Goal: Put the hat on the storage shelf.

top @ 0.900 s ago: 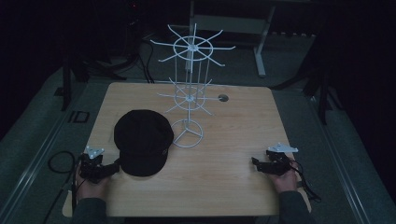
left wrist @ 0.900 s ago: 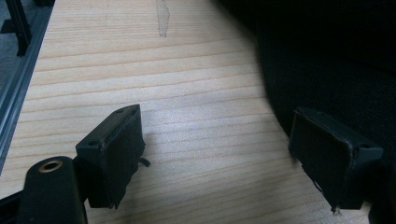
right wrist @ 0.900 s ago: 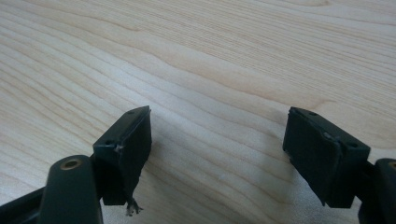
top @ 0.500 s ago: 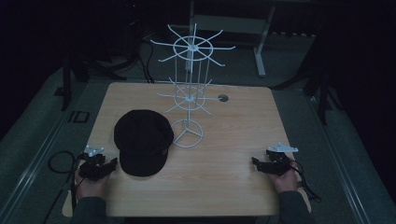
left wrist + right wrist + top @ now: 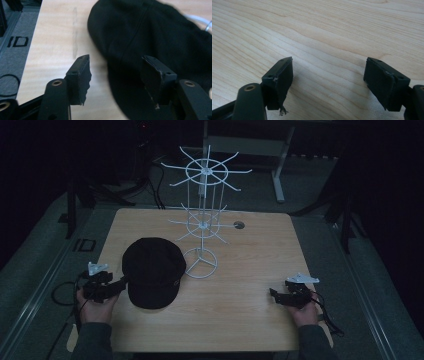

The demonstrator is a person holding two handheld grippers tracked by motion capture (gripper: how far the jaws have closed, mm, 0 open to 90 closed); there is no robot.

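1. since the earlier frame, left hand-held gripper has edged to the black fabric cap, jaws wide.
2. cap lies on the wooden surface, near-left of the white wire rack; unhung.
3. right hand-held gripper open, idle.

One cap; one rack; two grippers

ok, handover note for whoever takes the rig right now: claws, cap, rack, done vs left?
Left claw: open at the edge of the black cap, one jaw over the fabric, no grip yet.
Right claw: open, holding nothing, over the bare table.
Cap lies flat beside the base of the white wire rack.
Done: approach.
Left: probably grasp the cap and hang it on the rack.
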